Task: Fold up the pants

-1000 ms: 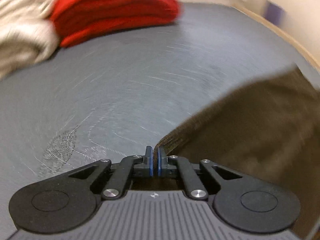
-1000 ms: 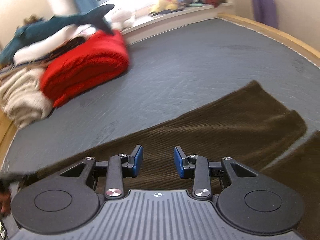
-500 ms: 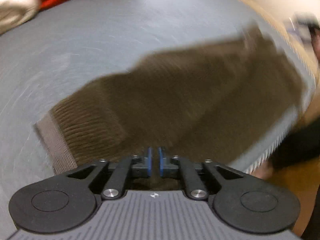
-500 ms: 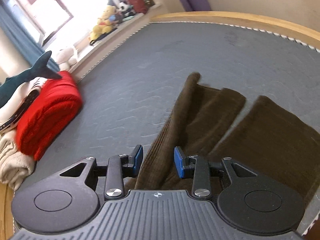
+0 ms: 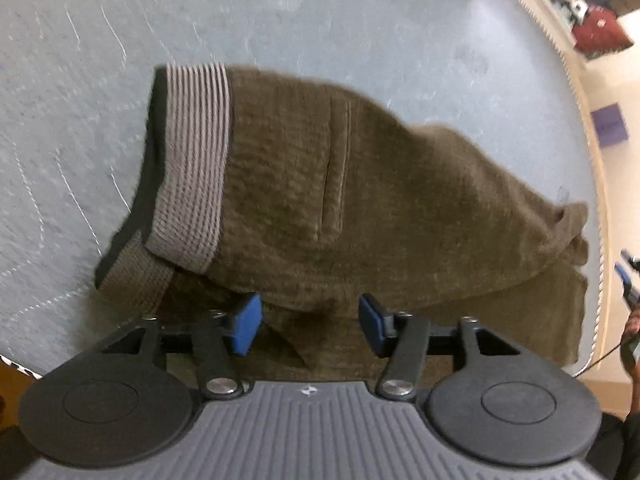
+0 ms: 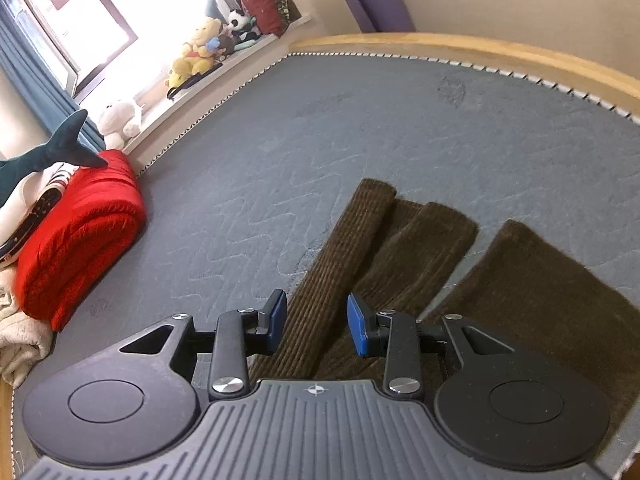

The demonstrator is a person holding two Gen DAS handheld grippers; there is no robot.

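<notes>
Brown corduroy pants (image 5: pixel 380 200) lie folded over on the grey-blue mattress (image 5: pixel 360 20), the grey ribbed waistband (image 5: pixel 192 168) at the left. My left gripper (image 5: pixel 310 320) points steeply down over the pants' near edge. Its jaws are opening; cloth lies below them and the pads do not press it. In the right wrist view two pant legs stretch away, one (image 6: pixel 352 240) with a rolled fold, the other (image 6: pixel 540 288) flat to the right. My right gripper (image 6: pixel 316 320) hovers over the rolled leg, jaws closing slightly, gripping nothing.
A red folded blanket (image 6: pixel 76 240) and a cream one (image 6: pixel 16 332) sit at the mattress's left side, a shark plush (image 6: pixel 52 152) on top. Stuffed toys (image 6: pixel 196 56) line the window sill. The wooden bed frame (image 6: pixel 480 44) borders the far edge. A hand (image 5: pixel 632 320) shows at the right.
The left gripper, shut on the pants' edge before, carried it across, laid it over the rest and opened. The right gripper swung round over the leg ends, its gap barely narrower.
</notes>
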